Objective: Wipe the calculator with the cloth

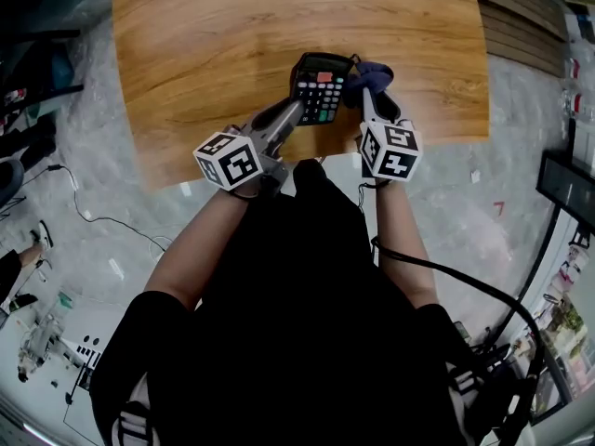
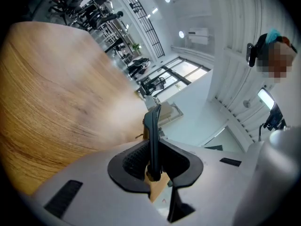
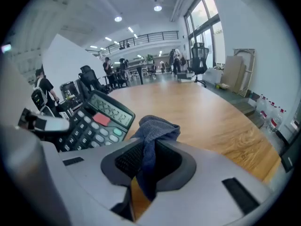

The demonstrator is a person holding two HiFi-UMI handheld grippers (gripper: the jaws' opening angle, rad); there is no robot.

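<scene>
You held the calculator (image 1: 321,86) by its edge in your left hand-held gripper (image 1: 296,111) over the tabletop's (image 1: 204,45) near side, while your right hand-held gripper (image 1: 366,98) pinched the blue cloth (image 1: 374,73) just beside it.

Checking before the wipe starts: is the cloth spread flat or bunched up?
Bunched up: the cloth is gathered into a narrow fold, pinched between the right hand-held gripper's jaws.
</scene>
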